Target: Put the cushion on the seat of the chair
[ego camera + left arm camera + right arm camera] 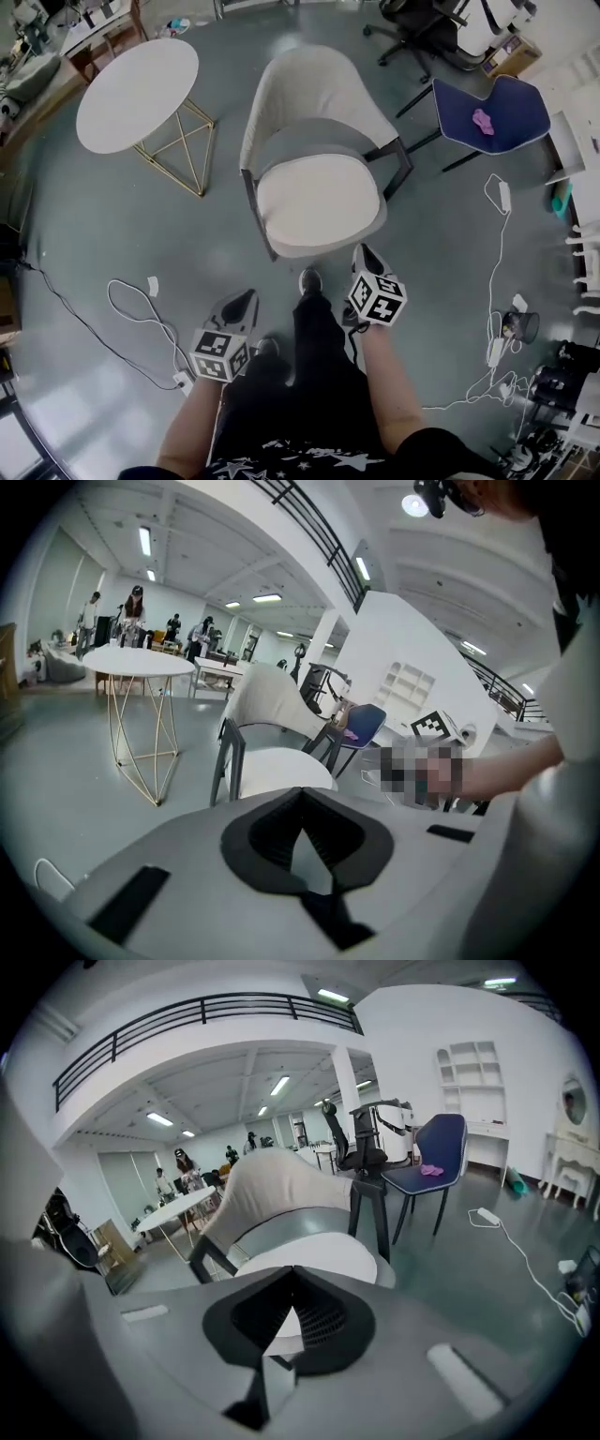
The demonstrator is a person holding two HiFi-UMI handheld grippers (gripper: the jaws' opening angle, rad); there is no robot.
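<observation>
Off-white rounded cushion (319,199) lies flat on chair (314,89) seat, prob. centred.

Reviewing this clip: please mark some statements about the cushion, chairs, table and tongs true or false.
1. The white cushion lies on the seat of the grey chair. True.
2. The right tongs grip the cushion. False: they are shut on nothing, clear of the chair.
3. In the head view the round white table stands right of the grey chair. False: it stands on its left.
4. A pink thing lies on the blue chair. True.
</observation>
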